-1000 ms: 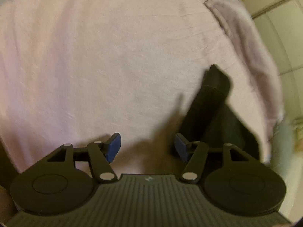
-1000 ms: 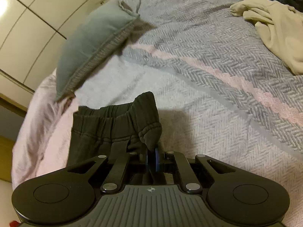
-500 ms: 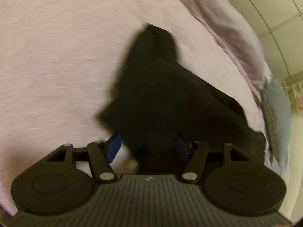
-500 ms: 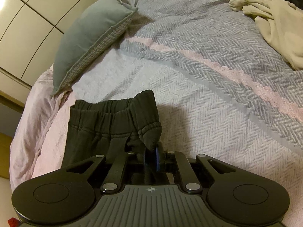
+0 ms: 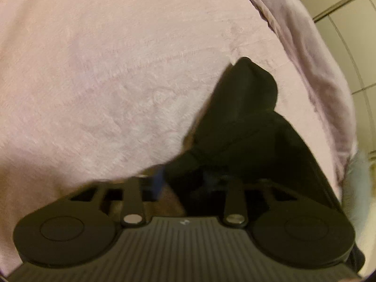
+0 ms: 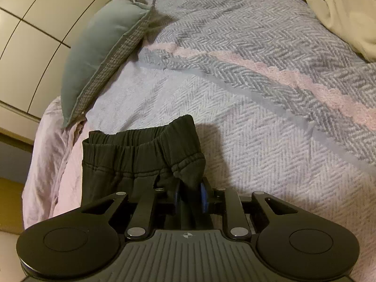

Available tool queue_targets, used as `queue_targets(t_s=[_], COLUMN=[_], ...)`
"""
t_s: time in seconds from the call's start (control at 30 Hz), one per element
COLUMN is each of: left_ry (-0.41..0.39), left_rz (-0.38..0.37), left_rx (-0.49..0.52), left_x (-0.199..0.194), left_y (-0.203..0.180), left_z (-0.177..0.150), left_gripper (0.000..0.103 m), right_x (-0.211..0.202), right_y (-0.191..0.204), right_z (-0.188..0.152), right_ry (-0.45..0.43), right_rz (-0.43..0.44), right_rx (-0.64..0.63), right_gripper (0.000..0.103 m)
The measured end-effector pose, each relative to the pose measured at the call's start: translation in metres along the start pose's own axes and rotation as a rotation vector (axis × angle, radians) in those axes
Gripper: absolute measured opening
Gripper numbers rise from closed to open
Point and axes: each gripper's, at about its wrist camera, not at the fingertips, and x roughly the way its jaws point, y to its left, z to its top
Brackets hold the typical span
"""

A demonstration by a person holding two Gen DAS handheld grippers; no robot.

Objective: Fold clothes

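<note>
Left gripper [image 5: 185,181] is closing in around the trousers' [image 5: 246,127] hem, jaws narrowing but blurred; right gripper [image 6: 190,196] is loosening slightly, still pinching the waistband [image 6: 150,141] near the bed [image 6: 258,122] edge.

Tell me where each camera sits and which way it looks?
Left wrist: on the left gripper, looking down along it at the dark pants on the pink sheet.
Right wrist: on the right gripper, looking across the bed at the waistband, grey blanket, pillow and cream clothes.
Each shows only its own gripper. Both share the pants.
</note>
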Motion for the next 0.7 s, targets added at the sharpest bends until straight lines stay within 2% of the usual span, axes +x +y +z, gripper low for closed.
queue_targets(t_s=[0.03,0.13,0.17,0.23,0.4,0.53,0.6,0.7], left_ry=[-0.009,-0.034,-0.069,-0.124,-0.131,-0.136,-0.138,-0.141], left_rz=[0.000,0.000,0.013,0.060,0.203,0.318,0.375,0.461], left_rx=[0.014,0.057,0.089,0.133,0.138,0.141,0.143,0.146], left_x=[-0.005,-0.020,-0.035,-0.061,-0.077,-0.090,-0.096,-0.106], left_y=[0.000,-0.001,-0.003,0.001,0.036,0.064,0.078,0.099], left_z=[0.003,0.012,0.019,0.037,0.063,0.084,0.094,0.110], left_gripper=[0.005,0.005,0.005,0.005,0.005,0.006,0.007,0.007], right_x=[-0.001,-0.008,-0.012,-0.021,-0.054,-0.086,-0.090,-0.096], right_y=[0.000,0.003,0.005,0.007,0.002,-0.015,-0.026,-0.033], right_z=[0.000,-0.001,-0.001,-0.001,-0.010,-0.044,-0.067,-0.081], right_ry=[-0.001,-0.005,-0.007,-0.010,0.011,0.063,0.128,0.177], right_rz=[0.005,0.016,0.024,0.032,0.040,0.030,-0.002,-0.135], right_rx=[-0.005,-0.026,-0.033,-0.046,-0.028,0.024,0.033,-0.010], right_gripper=[0.010,0.007,0.007,0.005,0.004,0.003,0.004,0.004])
